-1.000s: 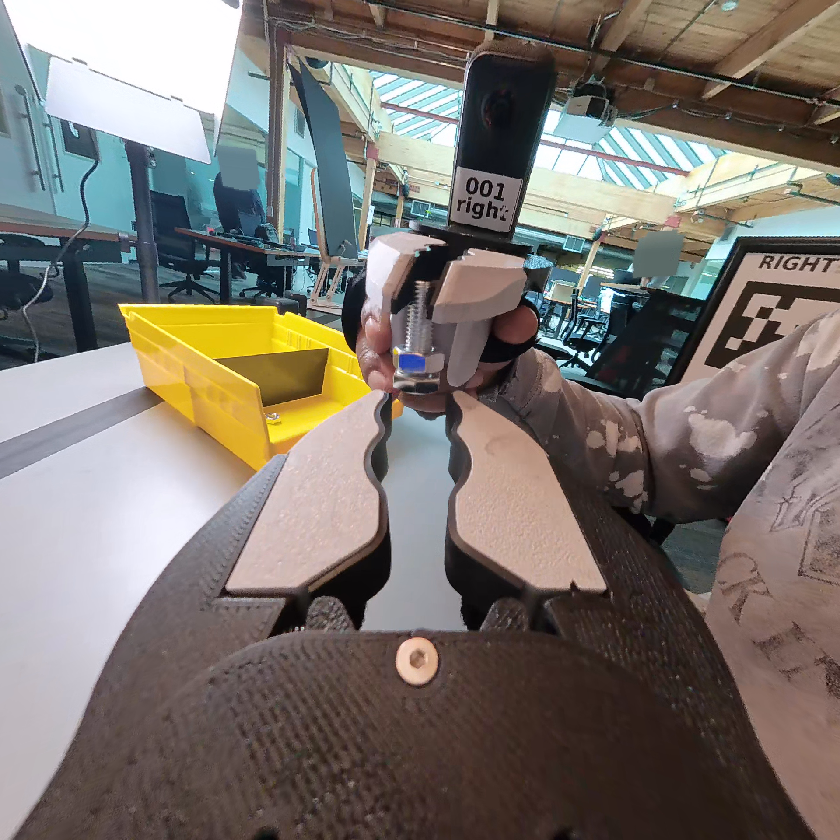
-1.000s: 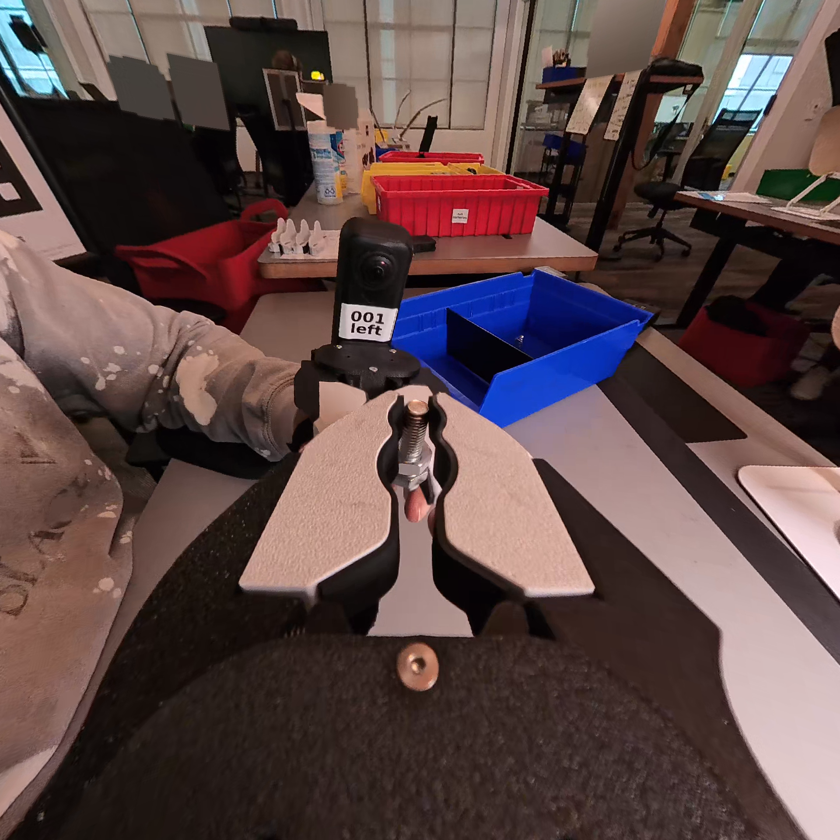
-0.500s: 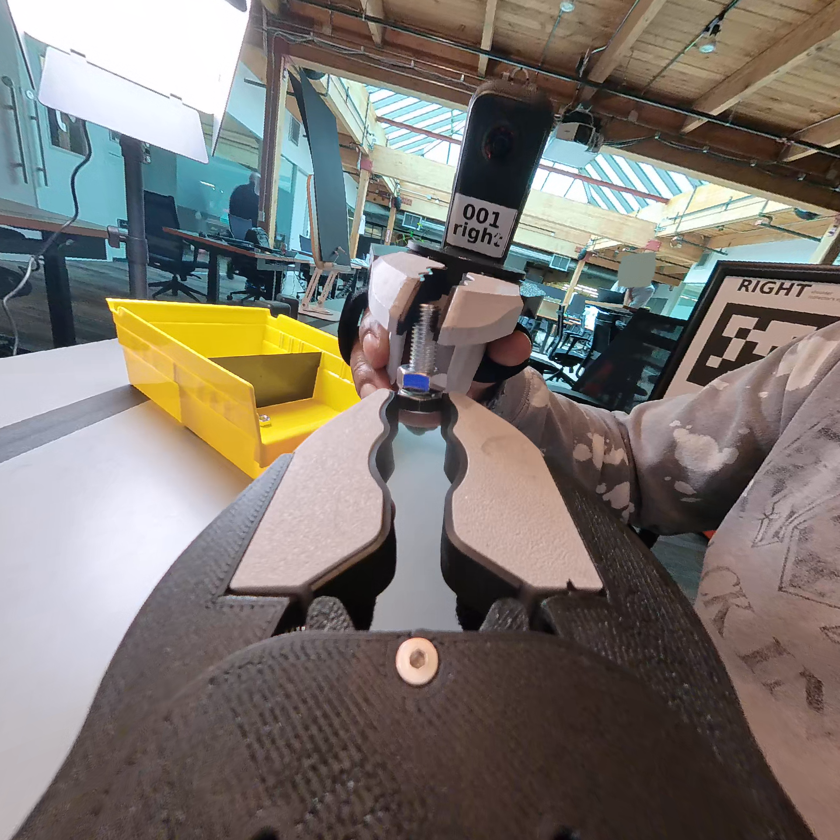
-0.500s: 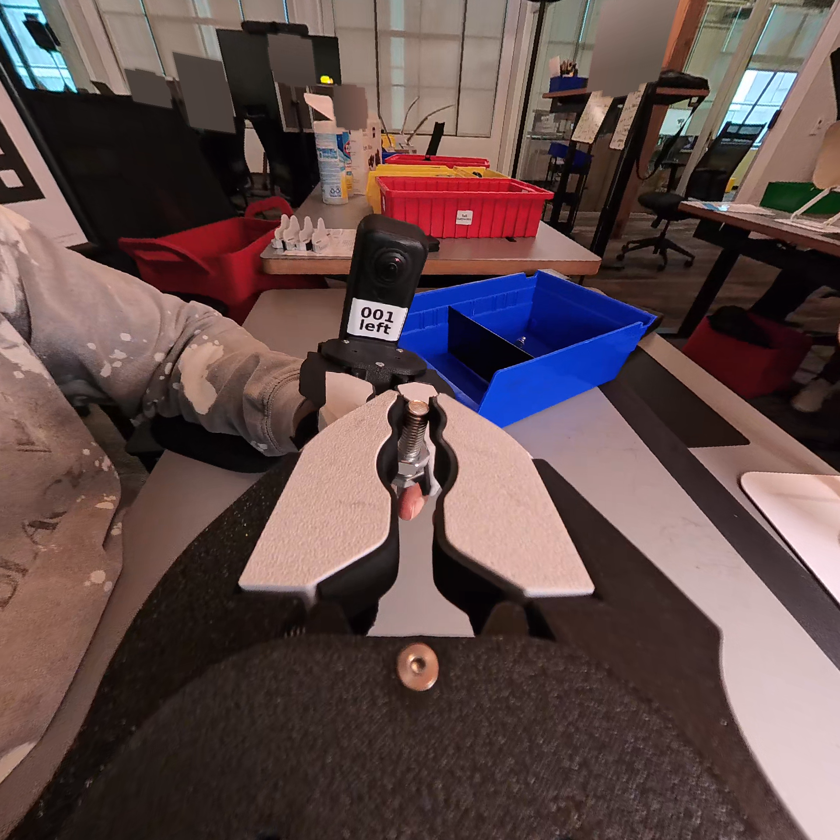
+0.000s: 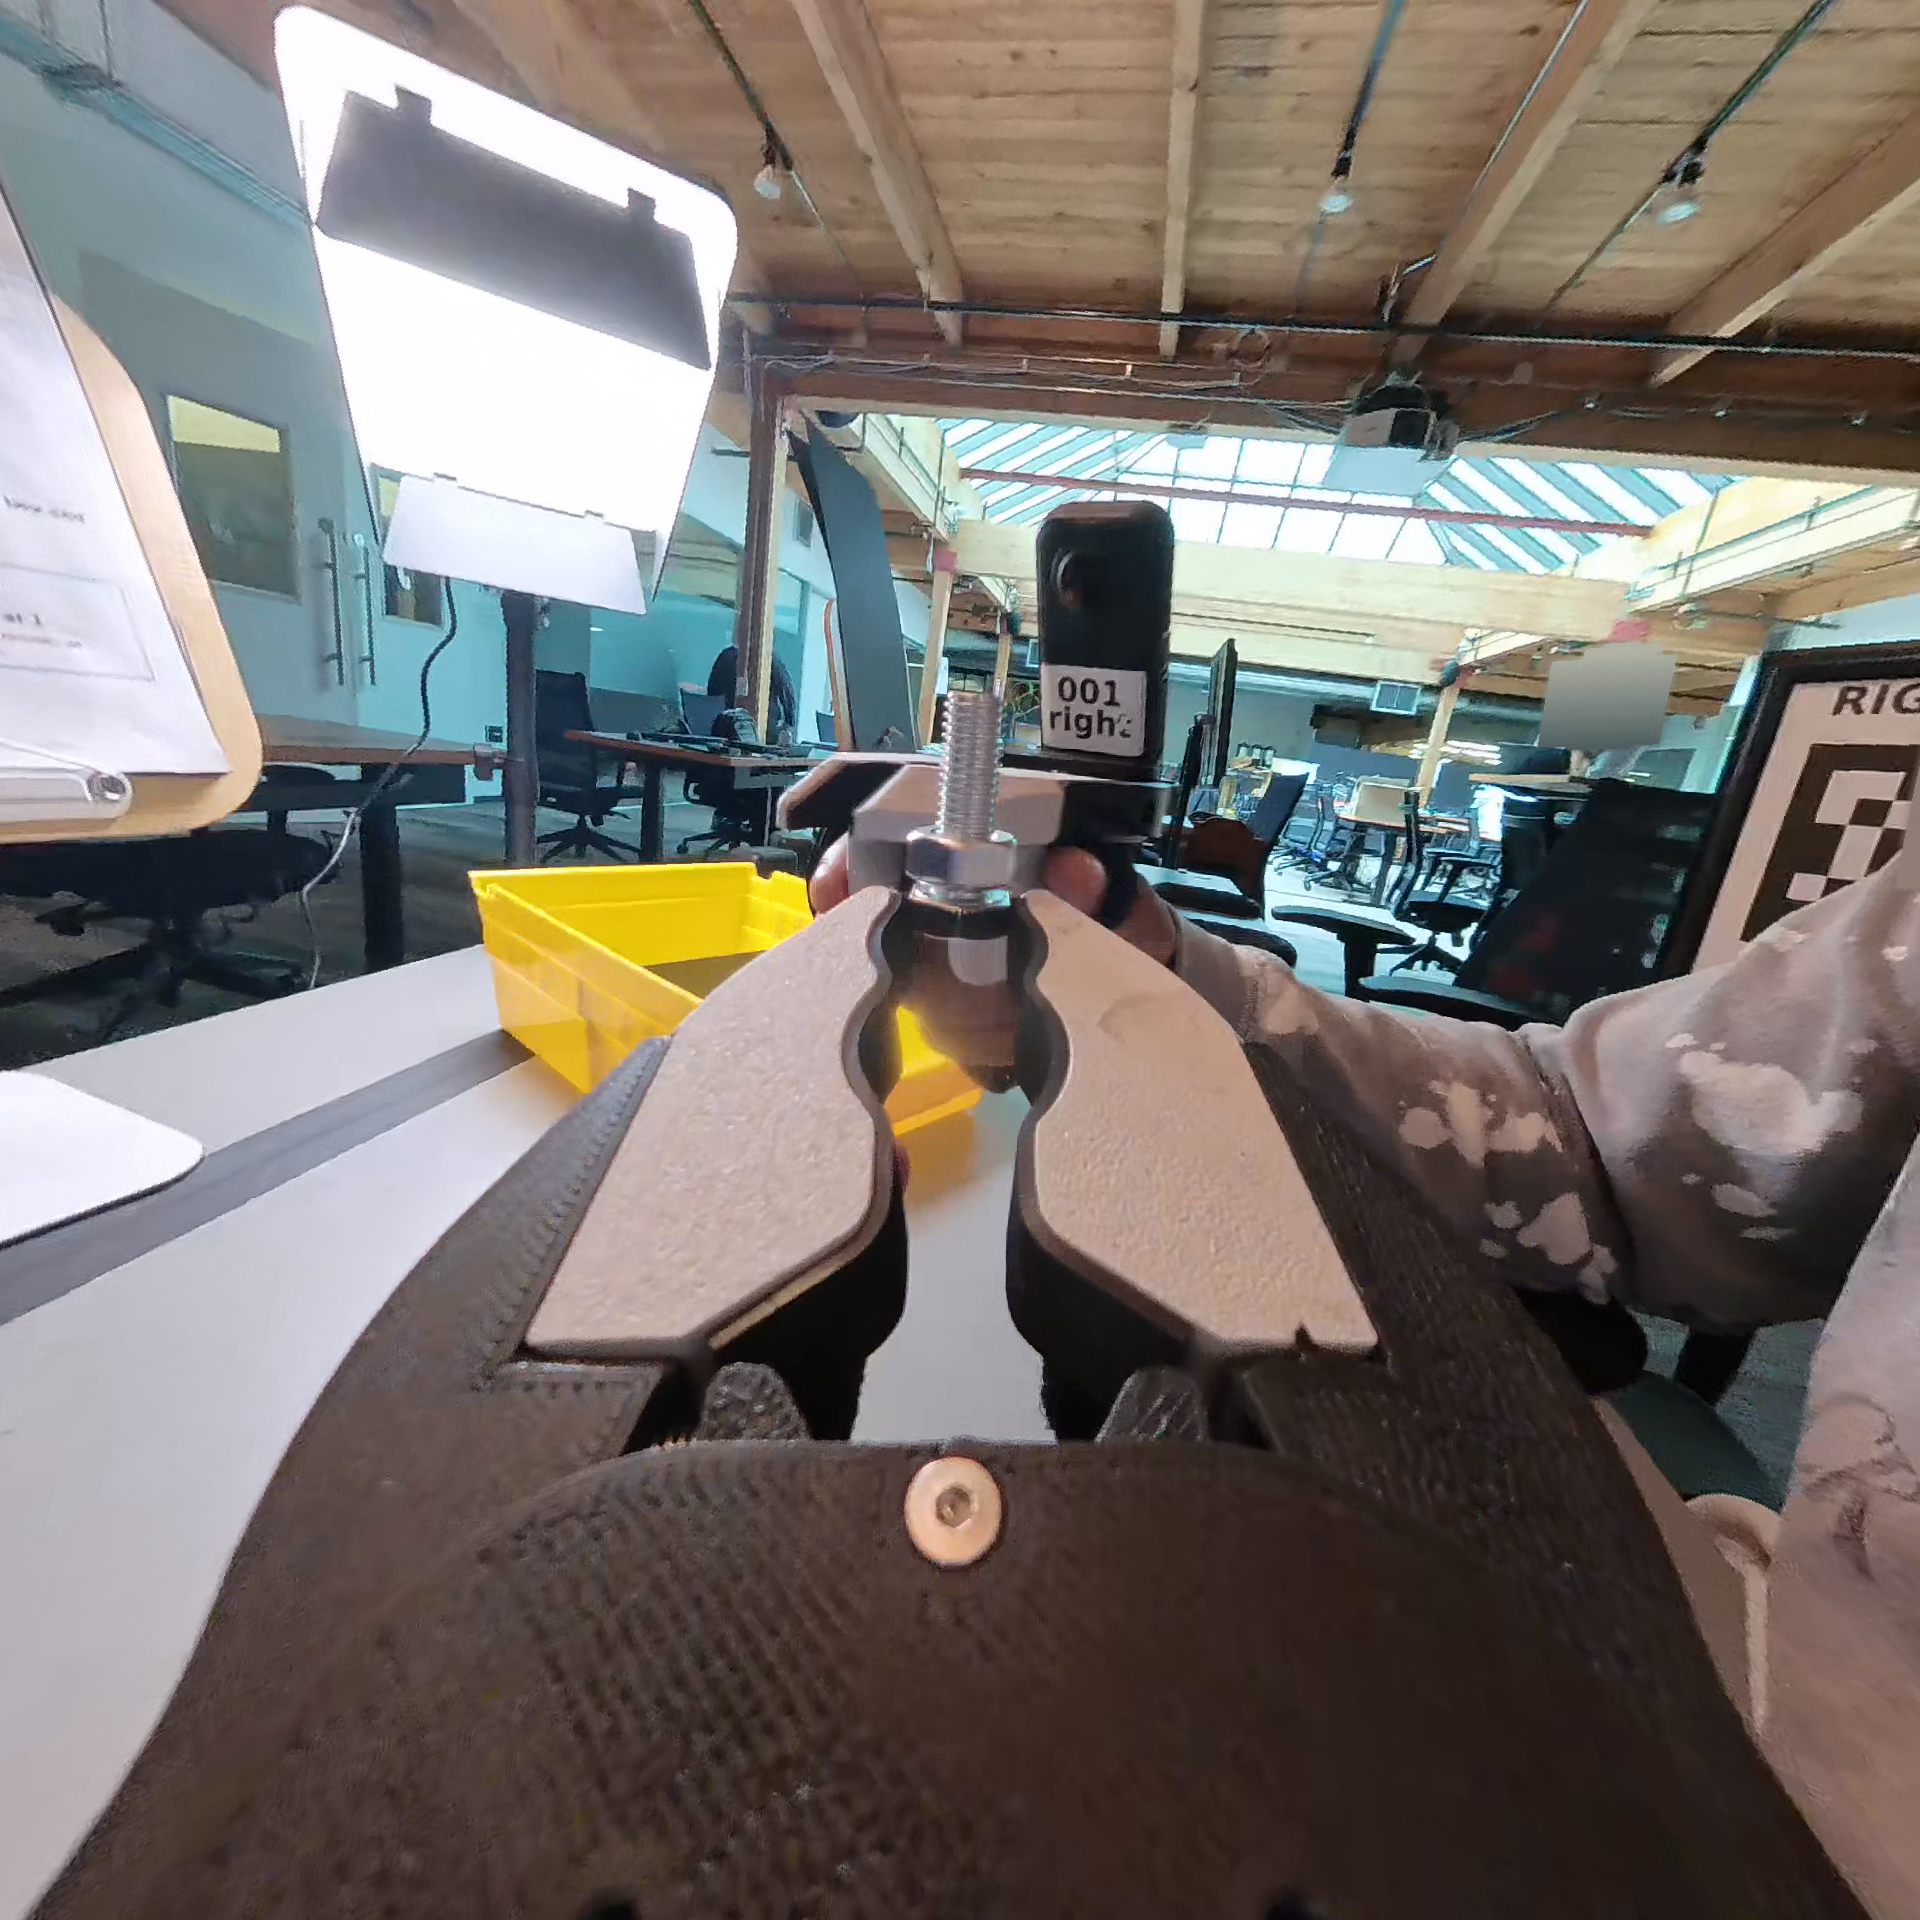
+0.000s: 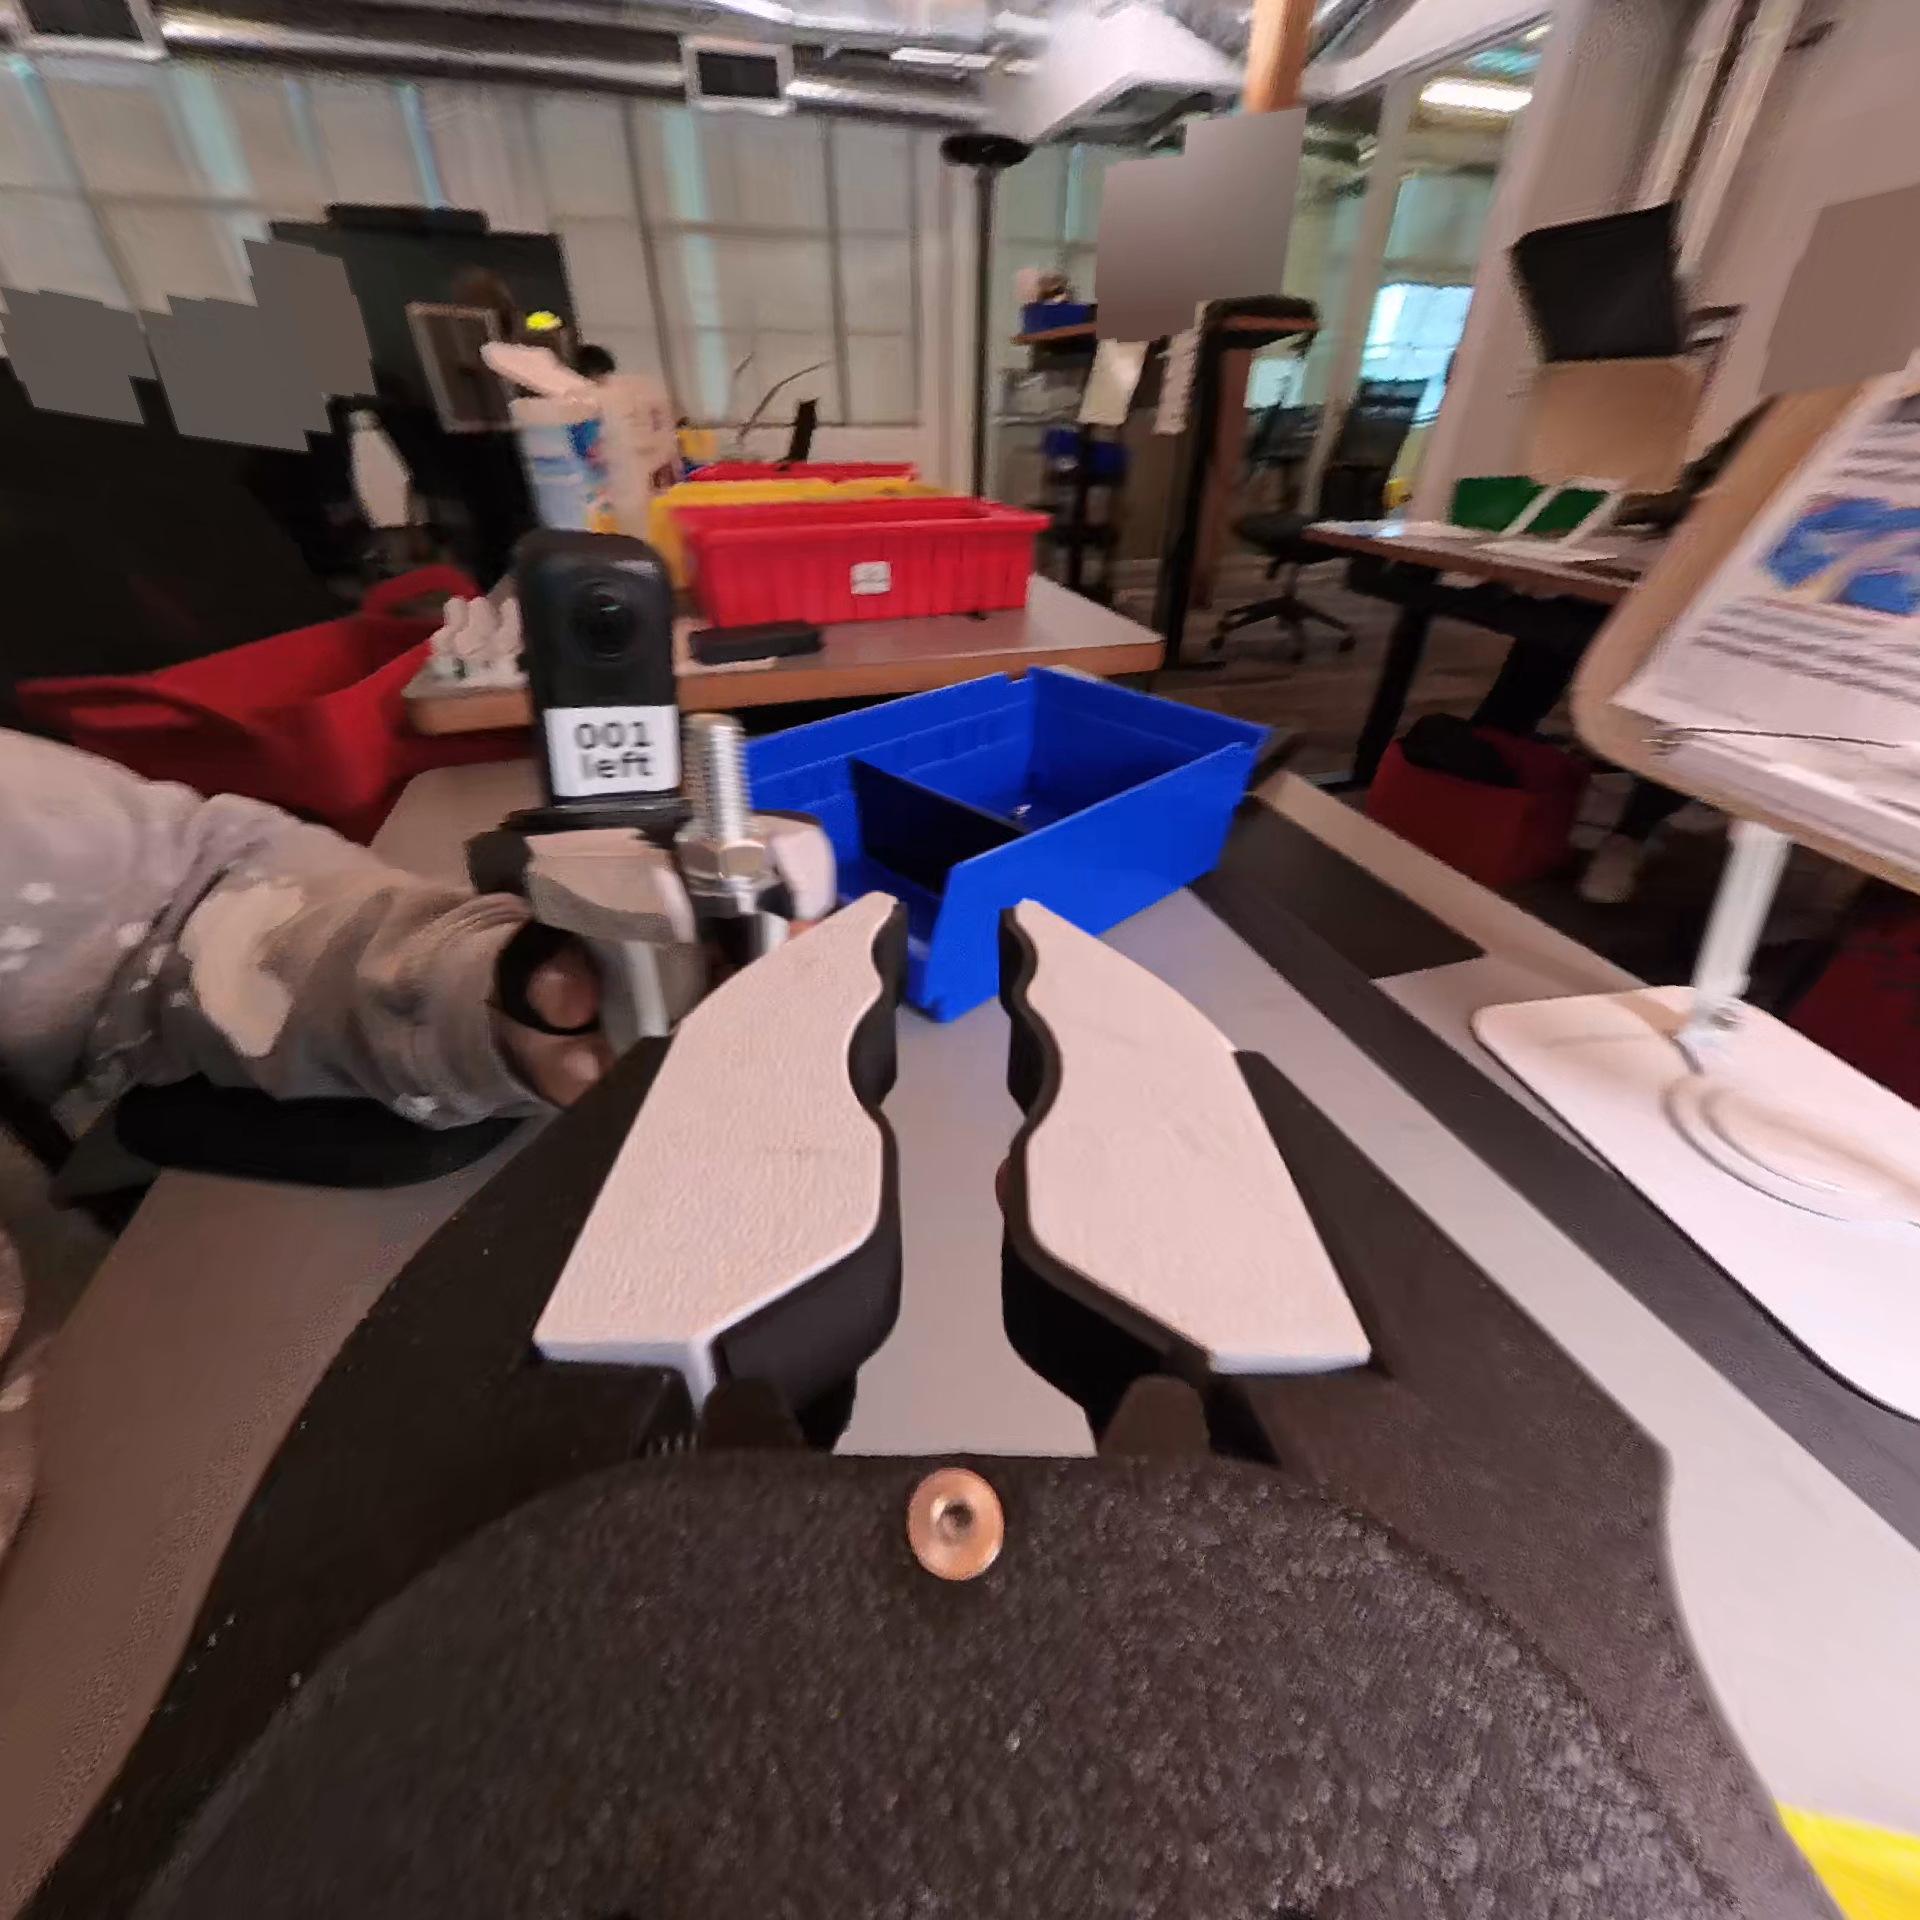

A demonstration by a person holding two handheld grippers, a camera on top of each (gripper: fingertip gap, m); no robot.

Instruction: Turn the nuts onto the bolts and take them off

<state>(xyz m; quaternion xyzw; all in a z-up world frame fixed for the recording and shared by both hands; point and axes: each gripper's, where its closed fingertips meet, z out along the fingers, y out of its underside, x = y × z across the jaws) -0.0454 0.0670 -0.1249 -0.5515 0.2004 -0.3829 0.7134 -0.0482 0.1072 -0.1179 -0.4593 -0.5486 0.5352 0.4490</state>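
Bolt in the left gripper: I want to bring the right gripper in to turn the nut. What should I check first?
1. Bolt clamped in left gripper: ok, fingertips close on its lower end.
2. Bolt upright, thread up: ok.
3. Nut on the thread: ok, low, just above the fingertips.
4. Right gripper open and empty: ok.
5. Right gripper lined up with the nut: not ok, the nut lies left of its fingers.
6. Nut tightness: cannot tell.

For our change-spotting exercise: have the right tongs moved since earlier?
Yes: right tongs went rightward off the bolt, from the blue bin's left end to its front corner.
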